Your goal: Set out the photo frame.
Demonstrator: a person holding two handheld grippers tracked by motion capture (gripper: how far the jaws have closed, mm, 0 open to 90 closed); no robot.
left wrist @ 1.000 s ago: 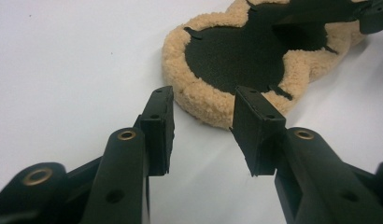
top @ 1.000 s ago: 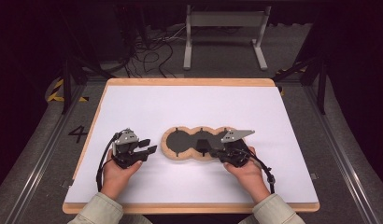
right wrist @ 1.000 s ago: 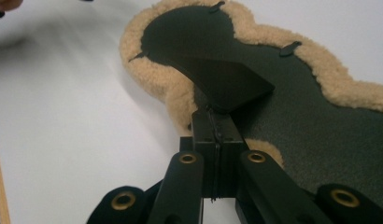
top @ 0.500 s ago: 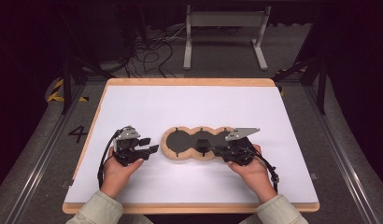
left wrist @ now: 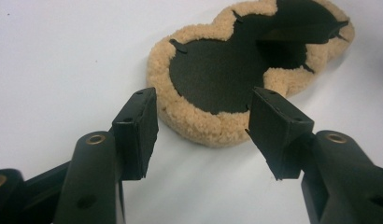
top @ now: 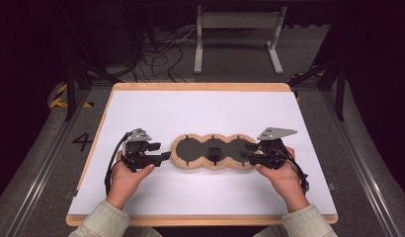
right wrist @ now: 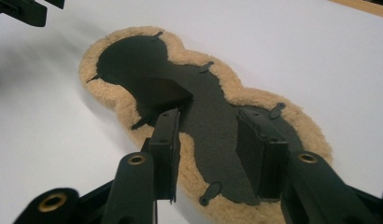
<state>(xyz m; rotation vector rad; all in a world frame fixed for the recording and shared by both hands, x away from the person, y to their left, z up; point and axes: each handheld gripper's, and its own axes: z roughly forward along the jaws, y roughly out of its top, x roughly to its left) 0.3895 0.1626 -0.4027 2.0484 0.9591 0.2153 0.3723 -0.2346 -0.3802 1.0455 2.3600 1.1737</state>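
Clearly a soft, limp piece: grip at the fleece rim

Item inspected: a fleece pad (top: 213, 152) of three joined rounds, tan pile around the edge and a dark flat centre with short slits. It lies flat on the white table (top: 200, 113), just below the middle of the high view.

Left gripper (top: 160, 156): jaws spread apart, empty, standing just short of the pad's left round. In the left gripper view the tan rim (left wrist: 199, 122) sits between and just beyond the jaw tips.

Right gripper (top: 250, 155): jaws likewise spread and holding nothing, reaching over the pad's right round. In the right gripper view they straddle the dark centre (right wrist: 213, 126), close above it; contact cannot be confirmed.

Assessment: the pad looks light, floppy and not fragile. Lifted by one end, it would likely sag and fold at the narrow necks. The pile should give good friction. Recommended hold: pinch the outer rim at each end round, one gripper per end.
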